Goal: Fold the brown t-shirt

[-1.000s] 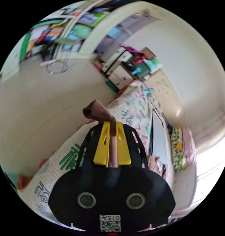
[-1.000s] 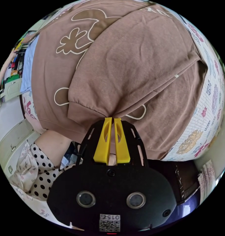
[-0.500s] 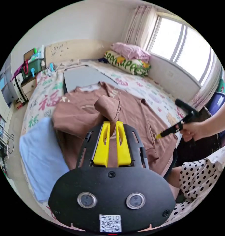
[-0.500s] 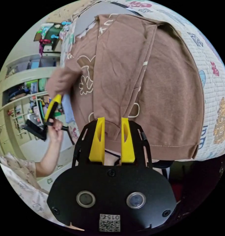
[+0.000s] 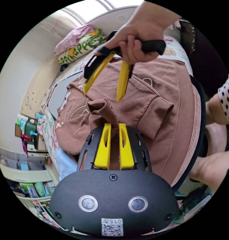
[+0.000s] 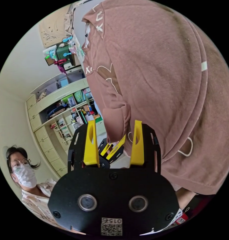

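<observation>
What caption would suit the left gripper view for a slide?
Left gripper shut on a bunched fold of the brown t-shirt, right gripper open above it.

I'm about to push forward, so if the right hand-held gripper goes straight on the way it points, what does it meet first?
Probably the brown t-shirt: the right hand-held gripper stands open right at the bunched sleeve held by the left hand-held gripper, though depth is unclear.

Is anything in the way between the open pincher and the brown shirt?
Nothing visible is. The right gripper hangs open just above the brown t-shirt, with bare air between them. The left gripper is shut on a bunched bit of it.
</observation>
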A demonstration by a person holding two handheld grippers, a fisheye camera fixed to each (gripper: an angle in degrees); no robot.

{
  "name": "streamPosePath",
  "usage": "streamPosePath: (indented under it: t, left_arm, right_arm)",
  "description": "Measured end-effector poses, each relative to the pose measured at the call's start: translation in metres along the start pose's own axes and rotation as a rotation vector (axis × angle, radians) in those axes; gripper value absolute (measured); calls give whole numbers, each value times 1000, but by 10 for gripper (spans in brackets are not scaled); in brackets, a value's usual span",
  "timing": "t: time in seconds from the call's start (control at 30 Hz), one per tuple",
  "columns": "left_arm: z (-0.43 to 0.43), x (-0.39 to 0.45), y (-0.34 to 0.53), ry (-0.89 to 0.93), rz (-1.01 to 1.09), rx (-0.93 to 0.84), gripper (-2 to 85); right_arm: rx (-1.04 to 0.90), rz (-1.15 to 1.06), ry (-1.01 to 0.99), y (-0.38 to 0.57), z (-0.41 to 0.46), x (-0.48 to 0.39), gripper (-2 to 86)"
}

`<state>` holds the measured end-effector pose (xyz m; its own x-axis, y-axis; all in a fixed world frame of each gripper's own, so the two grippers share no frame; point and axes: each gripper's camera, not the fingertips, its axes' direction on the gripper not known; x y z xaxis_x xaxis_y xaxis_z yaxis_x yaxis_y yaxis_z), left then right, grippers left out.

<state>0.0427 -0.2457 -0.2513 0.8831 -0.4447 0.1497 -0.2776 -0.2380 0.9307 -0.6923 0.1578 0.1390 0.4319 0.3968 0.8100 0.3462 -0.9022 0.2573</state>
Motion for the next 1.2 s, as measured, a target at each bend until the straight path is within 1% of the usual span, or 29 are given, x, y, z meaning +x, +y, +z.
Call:
streamPosePath:
  t: [0.07, 0.17, 0.33, 0.4, 0.5, 0.53, 0.57, 0.6, 0.67, 0.7, 0.77, 0.8, 0.87, 0.9, 0.97, 1.0, 1.07, 1.1, 1.17, 1.2]
  left_arm:
    - [4, 26, 6, -8, 98, 2, 55]
    - [3, 49, 13, 2, 182, 20, 56]
    - [4, 50, 21, 106, 118, 15, 60]
    - [2, 45, 26, 110, 93, 17, 60]
    - [0, 36, 35, 144, 75, 17, 59]
    - [-1, 27, 41, 175, 48, 16, 58]
    - [-2, 13, 47, 208, -8, 14, 59]
    - [-2, 4, 50, 227, -44, 12, 59]
    - [-7, -40, 68, 318, -216, 14, 64]
    - [-8, -52, 74, 341, -261, 16, 66]
    - [-11, -103, 101, 416, -436, 24, 75]
    - [-12, -116, 109, 431, -479, 26, 76]
    - [-15, -171, 148, 463, -671, 52, 79]
    - [-15, -186, 160, 467, -727, 63, 81]
    - [-14, -245, 209, 474, -937, 105, 92]
    - [-13, -259, 221, 471, -983, 111, 96]
    - [-7, -314, 267, 464, -1142, 135, 105]
    - [-6, -328, 278, 464, -1178, 145, 107]
    - [3, -380, 318, 479, -1316, 197, 111]
    - [5, -393, 327, 481, -1345, 208, 112]
  right_arm:
    - [10, 22, -9, -7, -15, -3, 203]
    - [14, 39, 15, -13, -30, -4, 199]
    - [-40, 45, 62, -24, -31, -4, 185]
    - [-59, 43, 73, -29, -29, -4, 177]
    - [-79, 21, 109, -36, -26, -4, 140]
    - [-102, 29, 137, -39, -23, -2, 112]
    - [-126, 31, 165, -42, -19, 2, 74]
    - [-136, 28, 175, -42, -17, 3, 55]
    - [-151, -9, 217, -41, -16, 5, 23]
    - [-156, -19, 231, -40, -16, 6, 20]
    - [-179, -65, 277, -37, -21, 10, 11]
    - [-183, -75, 285, -36, -23, 11, 10]
    - [-188, -102, 333, -33, -36, 17, 7]
    - [-189, -110, 347, -33, -39, 19, 7]
    - [-199, -133, 411, -29, -54, 28, 6]
    - [-200, -136, 426, -28, -57, 31, 5]
    - [-194, -136, 473, -25, -71, 45, 5]
    - [-192, -134, 480, -25, -74, 49, 5]
    - [-189, -127, 505, -25, -81, 65, 5]
    - [-188, -126, 512, -26, -82, 70, 6]
